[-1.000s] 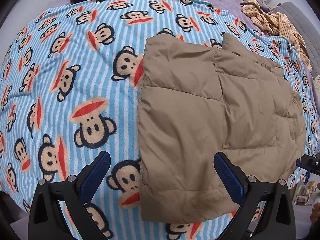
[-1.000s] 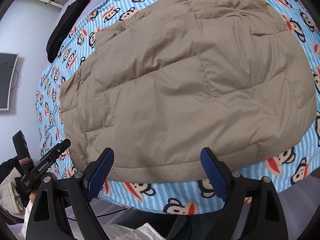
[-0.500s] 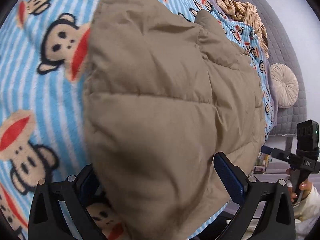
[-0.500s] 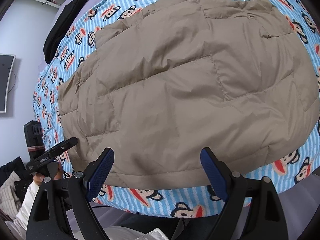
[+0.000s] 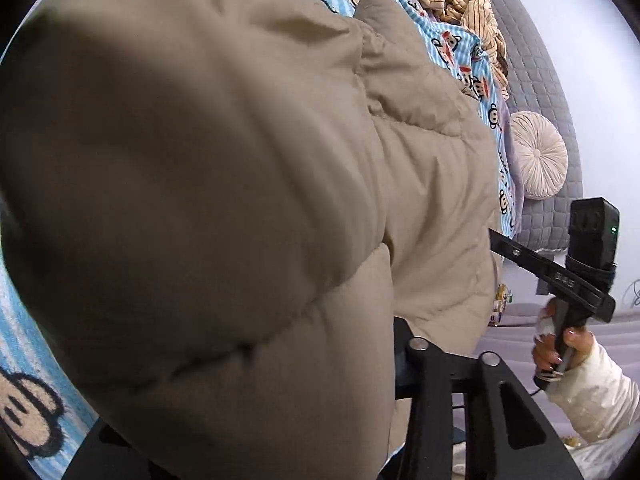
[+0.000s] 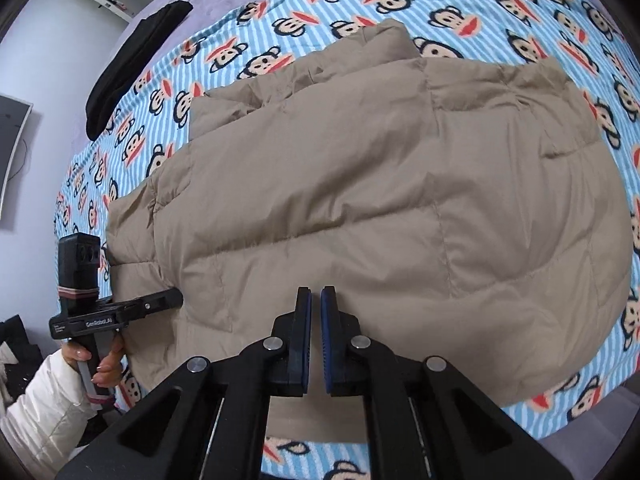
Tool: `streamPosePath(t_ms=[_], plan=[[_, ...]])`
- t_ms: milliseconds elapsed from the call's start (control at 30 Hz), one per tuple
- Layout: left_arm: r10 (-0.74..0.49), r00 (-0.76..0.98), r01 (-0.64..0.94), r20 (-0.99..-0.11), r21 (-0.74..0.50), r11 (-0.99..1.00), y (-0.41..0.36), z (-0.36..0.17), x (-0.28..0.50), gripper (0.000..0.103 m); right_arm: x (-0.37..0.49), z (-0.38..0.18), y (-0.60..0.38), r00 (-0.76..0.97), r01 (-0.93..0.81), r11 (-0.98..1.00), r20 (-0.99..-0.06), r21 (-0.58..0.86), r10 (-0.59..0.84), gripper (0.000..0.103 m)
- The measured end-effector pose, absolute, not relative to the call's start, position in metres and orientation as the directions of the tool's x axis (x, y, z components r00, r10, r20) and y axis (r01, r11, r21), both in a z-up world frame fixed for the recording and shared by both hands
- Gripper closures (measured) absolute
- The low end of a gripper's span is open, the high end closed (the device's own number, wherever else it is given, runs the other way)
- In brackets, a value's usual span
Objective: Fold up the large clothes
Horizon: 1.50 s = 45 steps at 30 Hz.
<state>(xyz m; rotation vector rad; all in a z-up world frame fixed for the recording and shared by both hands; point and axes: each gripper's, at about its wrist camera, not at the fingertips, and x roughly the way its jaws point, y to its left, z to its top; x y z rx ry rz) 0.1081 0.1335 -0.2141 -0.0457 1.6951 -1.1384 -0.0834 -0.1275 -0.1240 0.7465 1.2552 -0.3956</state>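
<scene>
- The tan puffer jacket (image 6: pixel 360 208) is lying spread on the monkey-print blanket (image 6: pixel 440 12), right under and ahead of both claws.
- The right gripper (image 6: pixel 316 300) is sitting at the jacket's near hem, its blue pads having just been closing and now nearly touching; can't really tell if any fabric is pinched in there.
- The left gripper (image 6: pixel 176 298) is biting the jacket's corner off to the left; its jaws have just been closing and padding is bulging between them, filling its own camera.
- A striped garment (image 5: pixel 452 4) and round cushion (image 5: pixel 538 156) are lying far beyond.
</scene>
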Motion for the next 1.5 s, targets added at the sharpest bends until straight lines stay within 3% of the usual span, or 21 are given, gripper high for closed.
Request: streamPosePath(t_ms=[200, 533, 667, 833, 1033, 1200, 1267, 1300, 1333, 1500], plan=[[-0.545, -0.413, 0.537, -0.730, -0.679, 0.501, 0.120, -0.153, 0.087, 0.071, -0.052, -0.174, -0.135, 0.237, 0.587, 0.772, -0.964, 0.244, 0.124, 0.098], [-0.554, -0.336, 0.586, -0.762, -0.630, 0.510, 0.044, -0.060, 0.021, 0.071, -0.064, -0.203, -0.169, 0.312, 0.584, 0.680, -0.896, 0.443, 0.315, 0.102], [-0.538, -0.307, 0.600, -0.785, -0.598, 0.531, 0.025, -0.049, 0.007, 0.071, -0.063, -0.194, -0.175, 0.311, 0.554, 0.699, -0.891, 0.452, 0.330, 0.102], [-0.521, -0.294, 0.567, -0.801, -0.585, 0.580, 0.022, -0.040, 0.001, 0.071, -0.067, -0.146, -0.208, 0.493, 0.523, 0.698, -0.842, 0.489, 0.220, 0.102], [-0.482, -0.284, 0.544, -0.829, -0.553, 0.631, 0.007, -0.036, -0.009, 0.071, -0.031, -0.214, -0.227, 0.407, 0.555, 0.641, -0.845, 0.530, 0.346, 0.103], [-0.462, -0.327, 0.575, -0.825, -0.561, 0.596, -0.031, -0.027, -0.023, 0.071, -0.036, -0.217, -0.237, 0.438, 0.548, 0.584, -0.800, 0.599, 0.410, 0.103], [-0.436, -0.330, 0.632, -0.838, -0.539, 0.558, -0.049, -0.025, -0.035, 0.066, -0.053, -0.203, -0.245, 0.465, 0.552, 0.562, -0.787, 0.616, 0.405, 0.103], [-0.436, -0.347, 0.643, -0.830, -0.549, 0.533, -0.057, -0.025, -0.040, 0.054, -0.063, -0.194, -0.248, 0.482, 0.552, 0.556, -0.782, 0.621, 0.395, 0.103], [-0.442, -0.364, 0.645, -0.820, -0.564, 0.516, -0.064, -0.026, -0.044, 0.051, -0.078, -0.184, -0.254, 0.497, 0.555, 0.554, -0.782, 0.620, 0.377, 0.103], [-0.418, -0.432, 0.678, -0.799, -0.594, 0.433, -0.105, -0.043, -0.067, 0.051, -0.156, -0.149, -0.283, 0.563, 0.600, 0.507, -0.777, 0.618, 0.281, 0.099]])
